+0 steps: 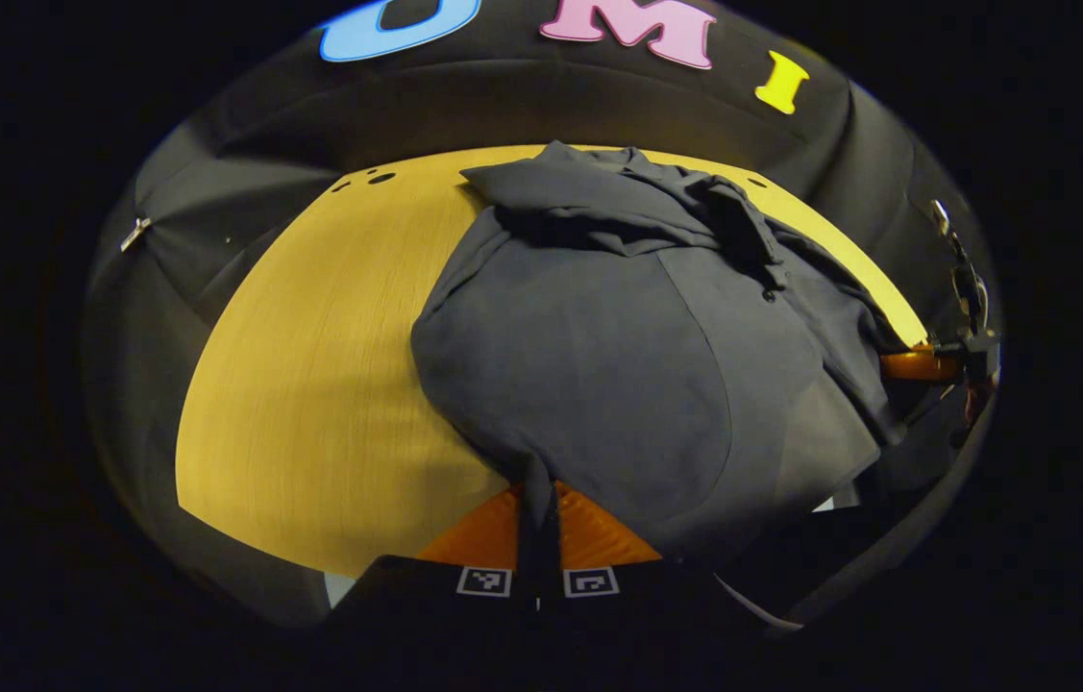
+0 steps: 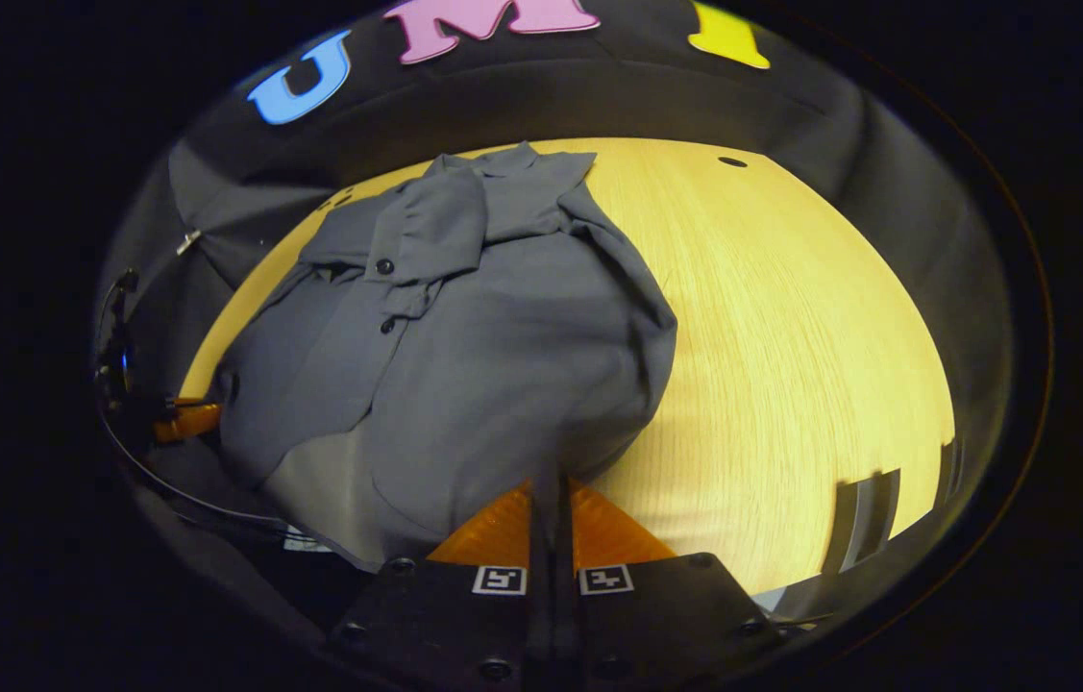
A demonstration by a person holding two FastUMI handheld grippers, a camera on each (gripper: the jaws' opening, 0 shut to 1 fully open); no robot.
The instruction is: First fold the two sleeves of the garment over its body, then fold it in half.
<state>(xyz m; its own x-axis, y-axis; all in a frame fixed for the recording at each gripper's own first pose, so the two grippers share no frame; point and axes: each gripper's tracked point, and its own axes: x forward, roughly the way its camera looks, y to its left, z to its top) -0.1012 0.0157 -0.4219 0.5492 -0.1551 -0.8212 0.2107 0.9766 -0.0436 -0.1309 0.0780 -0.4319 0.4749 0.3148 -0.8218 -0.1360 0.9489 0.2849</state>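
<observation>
A dark grey button shirt [image 1: 627, 327] lies on the yellow wooden table [image 1: 310, 384], both sleeves folded across its body. In the left gripper view my left gripper [image 1: 538, 485] is shut on the shirt's near hem at its left corner. The right gripper view has my right gripper [image 2: 553, 495] shut on the hem [image 2: 503, 452] at the other corner. Both near corners hang lifted from the tabletop. Each gripper also appears at the edge of the other's view, the right gripper [image 1: 925, 365] far right and the left gripper [image 2: 185, 420] far left.
Bare table [image 2: 791, 365] stretches to the right of the shirt in the right gripper view, with a small hole [image 2: 731, 161] near its far edge. Black cloth wall surrounds the table. A cable [image 2: 176, 490] loops by the left gripper.
</observation>
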